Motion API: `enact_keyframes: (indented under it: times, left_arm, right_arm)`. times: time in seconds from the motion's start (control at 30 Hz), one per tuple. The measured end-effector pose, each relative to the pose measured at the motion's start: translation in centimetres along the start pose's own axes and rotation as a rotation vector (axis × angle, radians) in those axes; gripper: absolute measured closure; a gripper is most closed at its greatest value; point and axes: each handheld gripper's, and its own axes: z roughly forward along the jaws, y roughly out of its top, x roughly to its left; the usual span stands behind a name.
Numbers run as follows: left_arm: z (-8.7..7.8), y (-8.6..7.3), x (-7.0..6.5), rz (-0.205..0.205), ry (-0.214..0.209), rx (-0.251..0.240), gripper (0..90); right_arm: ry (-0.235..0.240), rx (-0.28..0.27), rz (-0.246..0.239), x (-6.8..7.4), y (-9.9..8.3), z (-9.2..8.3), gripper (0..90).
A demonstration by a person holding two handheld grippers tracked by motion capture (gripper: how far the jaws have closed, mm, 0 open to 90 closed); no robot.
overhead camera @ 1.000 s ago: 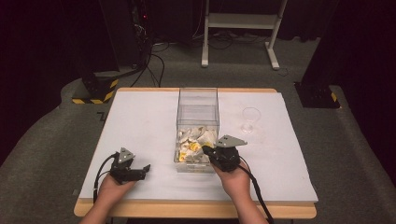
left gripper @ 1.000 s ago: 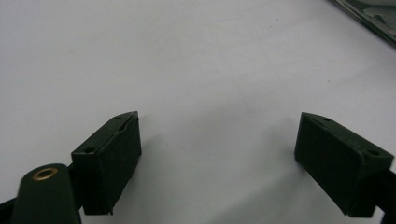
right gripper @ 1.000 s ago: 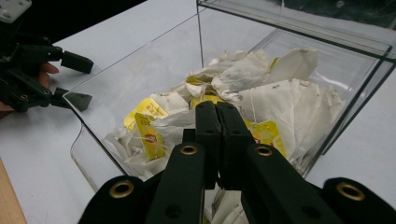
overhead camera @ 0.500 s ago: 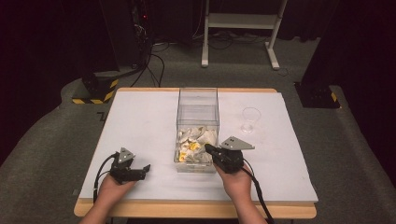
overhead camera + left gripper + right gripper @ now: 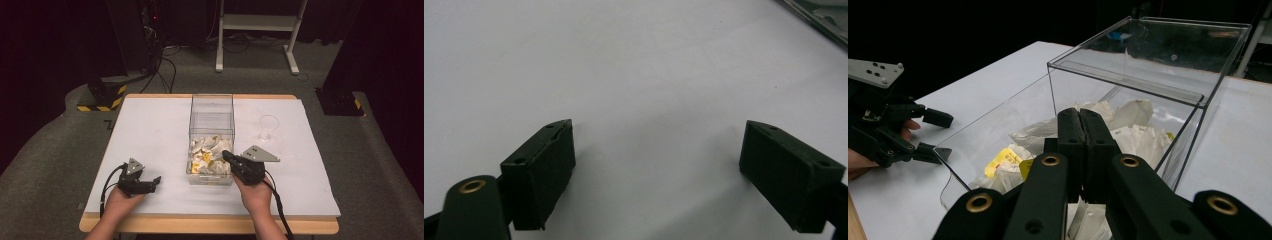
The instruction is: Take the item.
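Note:
A clear plastic box (image 5: 212, 120) stands mid-table, its near half holding crumpled white and yellow wrappers (image 5: 206, 156). My right gripper (image 5: 226, 155) is shut with nothing between its jaws, its tip above the box's near right corner. In the right gripper view the closed right gripper (image 5: 1080, 112) points over the wrappers (image 5: 1130, 122) inside the box (image 5: 1148, 82). My left gripper (image 5: 156, 181) rests on the white table (image 5: 150, 130) left of the box, open and empty. The left gripper (image 5: 656, 165) shows bare table between its jaws.
A clear drinking glass (image 5: 268, 128) stands right of the box. The left gripper (image 5: 938, 135) and its hand appear at the left of the right gripper view. Dark floor, cables and a white stand lie beyond the table's far edge.
My right gripper has shifted slightly at the box's near right corner, still shut. The left gripper has stayed where it was.

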Motion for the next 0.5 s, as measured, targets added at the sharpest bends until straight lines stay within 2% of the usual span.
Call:
enact_keyframes:
  times: [0.5]
  left_arm:
    - [0.00, 0.00, 0.01, 0.000, 0.000, 0.000, 15.3]
  right_arm:
    - [-0.002, -0.050, 0.008, -0.40, 0.60, -1.07, 89.0]
